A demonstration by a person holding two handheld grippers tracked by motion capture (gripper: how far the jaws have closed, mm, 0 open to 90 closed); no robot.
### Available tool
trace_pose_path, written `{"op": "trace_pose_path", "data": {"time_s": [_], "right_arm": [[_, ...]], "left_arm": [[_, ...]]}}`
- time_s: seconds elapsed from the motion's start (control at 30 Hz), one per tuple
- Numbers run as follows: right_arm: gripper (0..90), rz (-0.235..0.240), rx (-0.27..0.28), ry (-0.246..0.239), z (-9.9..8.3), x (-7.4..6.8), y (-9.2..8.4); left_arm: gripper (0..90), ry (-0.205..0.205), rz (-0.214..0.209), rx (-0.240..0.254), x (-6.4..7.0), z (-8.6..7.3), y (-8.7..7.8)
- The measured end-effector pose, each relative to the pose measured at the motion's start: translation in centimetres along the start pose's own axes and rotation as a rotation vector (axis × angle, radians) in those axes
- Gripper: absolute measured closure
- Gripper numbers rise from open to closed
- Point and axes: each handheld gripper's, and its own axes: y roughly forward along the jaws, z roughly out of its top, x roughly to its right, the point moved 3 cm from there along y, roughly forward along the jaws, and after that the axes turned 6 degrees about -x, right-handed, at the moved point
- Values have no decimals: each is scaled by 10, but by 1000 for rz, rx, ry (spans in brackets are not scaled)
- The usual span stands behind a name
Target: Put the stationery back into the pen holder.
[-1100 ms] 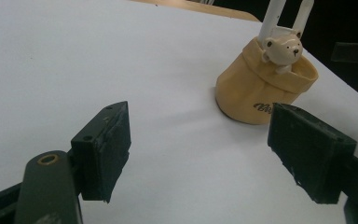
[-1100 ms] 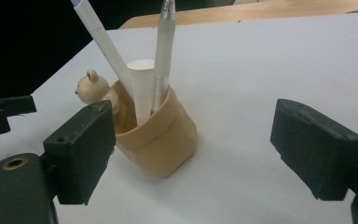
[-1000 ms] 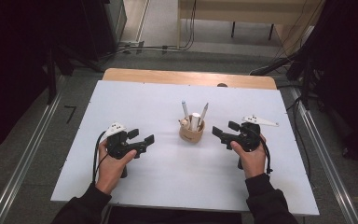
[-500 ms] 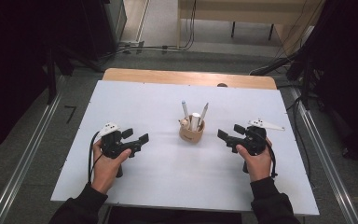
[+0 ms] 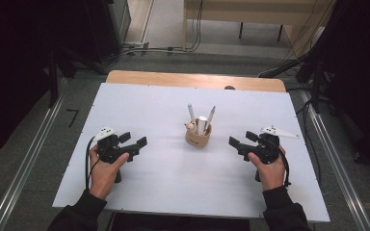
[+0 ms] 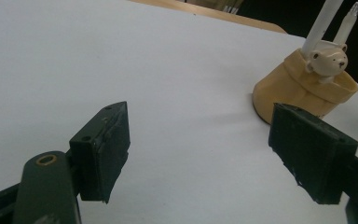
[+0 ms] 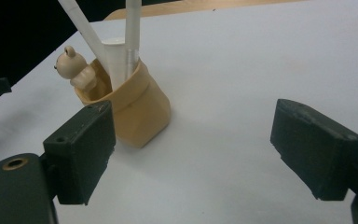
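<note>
A tan pen holder stands mid-table with two white pens, a white tube and a small bear figure at its rim. My left gripper hovers to its left, held in a hand, jaws open and empty. In the left gripper view the left gripper points past the holder, which sits at the right. My right gripper is to the holder's right, also open and empty. In the right gripper view the right gripper has the holder beyond its left jaw.
The white tabletop spreads around both hands, with a wooden strip along its far edge. Cables trail from each gripper. Dark equipment and metal rails flank the table on both sides.
Both hands have eased slightly outward, away from the pen holder. The jaws of both grippers stay open and the holder has not moved.
</note>
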Motion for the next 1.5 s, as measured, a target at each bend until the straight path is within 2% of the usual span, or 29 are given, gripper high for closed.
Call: {"op": "trace_pose_path", "data": {"time_s": [0.5,1.5], "right_arm": [[125,-26,3,16,-9,8,-11],[116,-118,9,51,-27,38,-36]], "left_arm": [[218,-20,41,15,-16,1,-7],[150,-23,88,-4,-25,-6,-10]]}}
